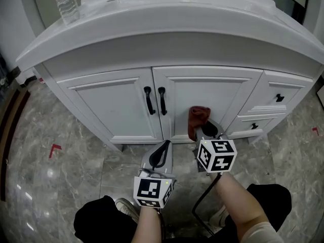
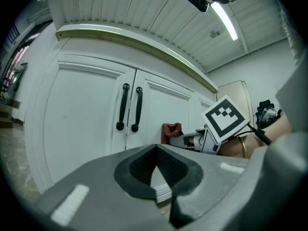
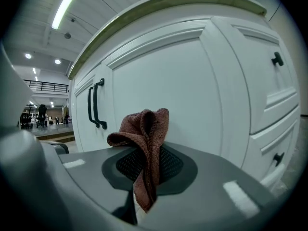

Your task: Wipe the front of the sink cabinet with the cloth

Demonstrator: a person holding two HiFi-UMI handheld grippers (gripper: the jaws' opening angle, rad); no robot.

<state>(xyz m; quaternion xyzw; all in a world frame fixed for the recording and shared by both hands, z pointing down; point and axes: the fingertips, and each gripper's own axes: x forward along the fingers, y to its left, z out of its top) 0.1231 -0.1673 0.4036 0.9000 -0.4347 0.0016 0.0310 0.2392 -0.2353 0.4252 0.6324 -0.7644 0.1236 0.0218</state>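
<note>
Head view first: we look steeply down on the white cabinet [image 1: 114,105] under its wide counter [image 1: 167,27], which overhangs the front. That overhang is probably why we work low, with both grippers reaching in from below the rim.

The cabinet front has two doors with a pair of dark handles [image 1: 155,100] at the seam and drawers [image 1: 276,97] off to the right. The right door [image 1: 217,97] is the panel we face.

The right gripper [image 1: 205,128] points at the lower part of that door. In the right gripper view its jaws are clamped on the cloth [image 3: 144,129], with one end hanging below the pads and a bunched wad standing proud above them. We judge the wad is left out front so that fabric, not plastic, meets the paint. The cloth sits at the door's lower panel, right of the handles. It looks pressed to the door or just off it, and we cannot tell which.

The left gripper [image 1: 164,146] hangs back, lower and to the left, near the foot of the doors. In its own view the jaws are together with nothing between them, so we judge it is parked clear of the wiping path.
</note>
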